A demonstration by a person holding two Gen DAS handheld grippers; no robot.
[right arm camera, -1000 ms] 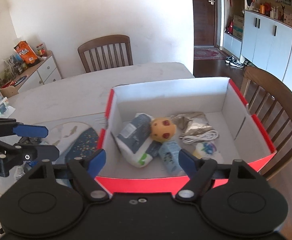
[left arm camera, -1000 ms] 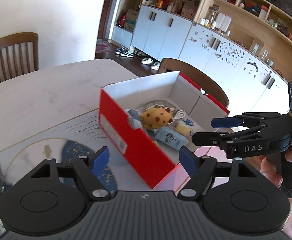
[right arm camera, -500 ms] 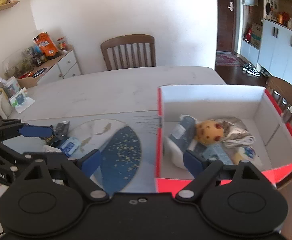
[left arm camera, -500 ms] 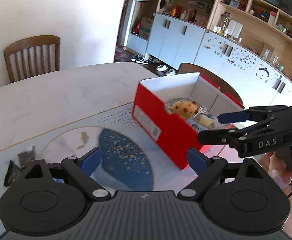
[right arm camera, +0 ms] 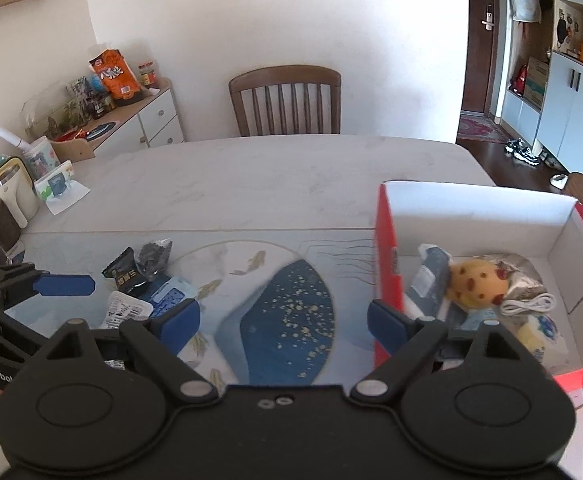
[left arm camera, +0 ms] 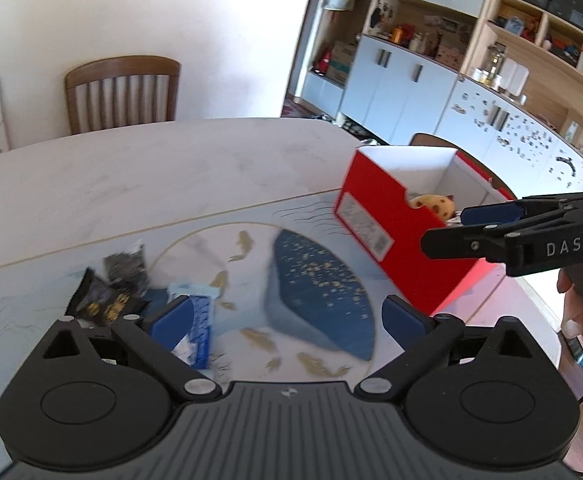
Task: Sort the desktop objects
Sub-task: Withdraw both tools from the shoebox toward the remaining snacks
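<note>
Left gripper (left arm camera: pixel 287 316) and right gripper (right arm camera: pixel 283 318) have both just spread wide, nothing between their jaws. At ten o'clock lie black snack packets (right arm camera: pixel 125 274), lettering unreadable. At two o'clock the red box (right arm camera: pixel 385 248) runs lengthwise away, holding a spotted yellow toy (right arm camera: pixel 477 286).

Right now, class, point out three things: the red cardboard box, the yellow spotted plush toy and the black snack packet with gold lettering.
red cardboard box (right arm camera: pixel 385 240), right wrist view, on its red left wall.
yellow spotted plush toy (right arm camera: pixel 476 286), right wrist view, on its body.
black snack packet (right arm camera: pixel 125 274), right wrist view, on its printed face.
</note>
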